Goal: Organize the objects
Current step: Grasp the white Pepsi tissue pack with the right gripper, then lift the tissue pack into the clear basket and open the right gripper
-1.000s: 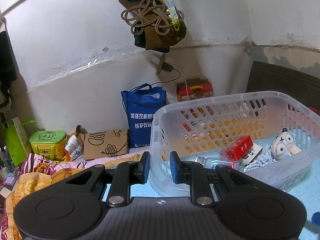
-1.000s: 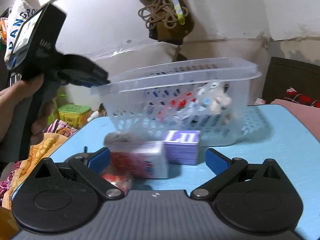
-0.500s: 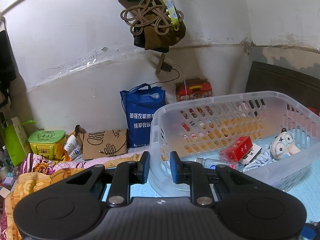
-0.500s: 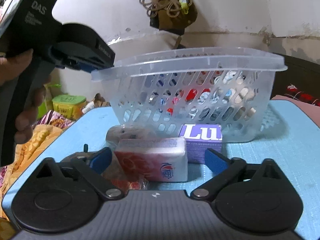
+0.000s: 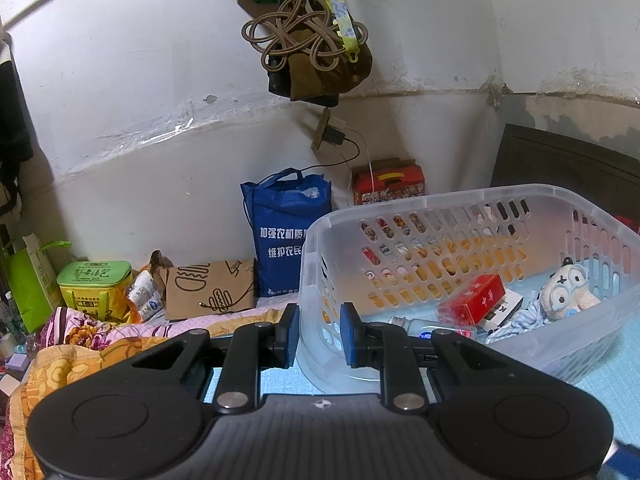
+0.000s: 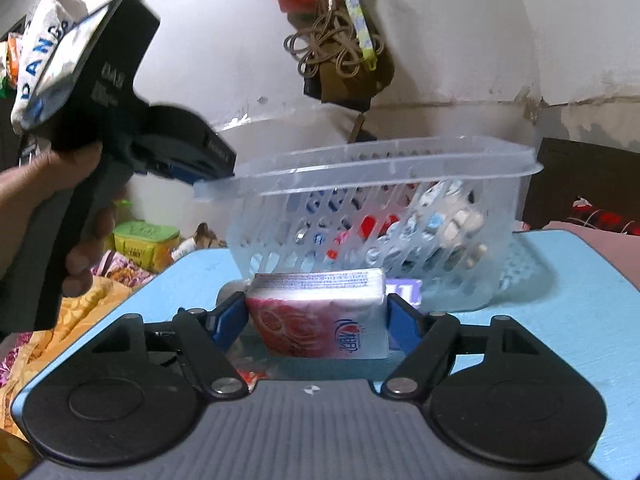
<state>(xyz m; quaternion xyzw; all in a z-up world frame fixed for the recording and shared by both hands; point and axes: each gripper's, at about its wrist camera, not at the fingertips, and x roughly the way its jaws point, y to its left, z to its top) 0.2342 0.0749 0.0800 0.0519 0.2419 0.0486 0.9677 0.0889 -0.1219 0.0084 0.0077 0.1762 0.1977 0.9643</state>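
A clear plastic basket (image 5: 520, 200) stands on the blue table, its left end tilted up in the right wrist view (image 6: 380, 168). My left gripper (image 5: 319, 334) is shut on the basket's near left rim. Inside lie a red box (image 5: 472, 300), a small bottle (image 5: 424, 326) and a plush toy (image 5: 568, 292). My right gripper (image 6: 316, 320) is shut on a pink-and-white tissue pack (image 6: 320, 316), held just in front of the basket. A purple box (image 6: 406, 290) sits behind the pack on the table.
A blue tote bag (image 5: 284, 236), a brown paper bag (image 5: 208, 290) and a green-yellow box (image 5: 94, 286) sit by the wall at left. Cords and bags hang on the wall (image 5: 308, 40). A dark headboard (image 5: 568, 164) is at right. Floral bedding (image 5: 72, 344) lies left of the table.
My right gripper has closed on the tissue pack and lifted it off the table. The left gripper still holds the basket rim and has tipped that end higher.
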